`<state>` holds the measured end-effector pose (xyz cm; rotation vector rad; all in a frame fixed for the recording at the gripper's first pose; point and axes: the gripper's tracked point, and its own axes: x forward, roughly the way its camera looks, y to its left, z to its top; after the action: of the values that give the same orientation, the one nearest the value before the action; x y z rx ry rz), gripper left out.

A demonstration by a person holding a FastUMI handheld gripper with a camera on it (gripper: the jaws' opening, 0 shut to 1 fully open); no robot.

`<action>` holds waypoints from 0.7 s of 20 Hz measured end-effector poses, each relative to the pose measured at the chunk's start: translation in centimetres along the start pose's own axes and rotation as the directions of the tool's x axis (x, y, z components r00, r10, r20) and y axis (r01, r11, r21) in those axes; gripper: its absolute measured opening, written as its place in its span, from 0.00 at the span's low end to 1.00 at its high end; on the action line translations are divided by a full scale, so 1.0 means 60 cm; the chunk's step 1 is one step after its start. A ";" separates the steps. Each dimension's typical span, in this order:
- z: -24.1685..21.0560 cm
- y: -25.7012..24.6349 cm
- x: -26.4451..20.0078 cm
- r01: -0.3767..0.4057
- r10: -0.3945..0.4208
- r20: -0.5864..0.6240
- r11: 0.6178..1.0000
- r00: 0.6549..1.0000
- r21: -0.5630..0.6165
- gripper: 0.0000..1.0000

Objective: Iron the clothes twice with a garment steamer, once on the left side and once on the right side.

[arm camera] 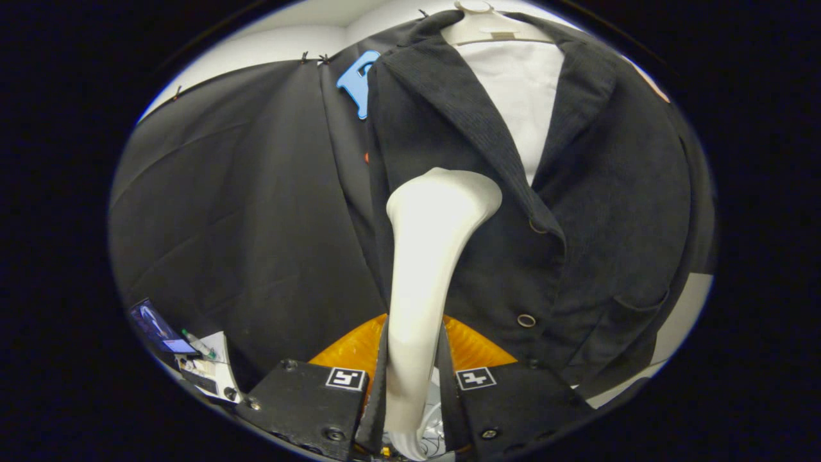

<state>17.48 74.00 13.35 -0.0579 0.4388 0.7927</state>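
Observation:
A dark corduroy jacket hangs on a pale hanger over a white shirt, straight ahead of me. My gripper is shut on the handle of a white garment steamer, both fingers pressing its sides. The steamer rises from between the fingers, and its wide head rests against the jacket's left front panel, beside the lapel and level with the upper button. A second button sits lower on the same panel.
The black booth cloth hangs to the left of the jacket. A phone and papers lie low to the left of the fingers. An orange object shows just behind the fingers, under the jacket's hem.

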 end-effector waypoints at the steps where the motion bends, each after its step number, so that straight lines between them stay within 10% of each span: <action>1: -0.004 0.000 0.001 0.004 -0.004 -0.007 1.000 1.000 0.000 0.38; 14: -0.045 -0.006 0.027 0.010 -0.009 -0.111 1.000 0.994 0.004 0.38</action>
<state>17.77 74.24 10.21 -0.1003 0.5452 0.7814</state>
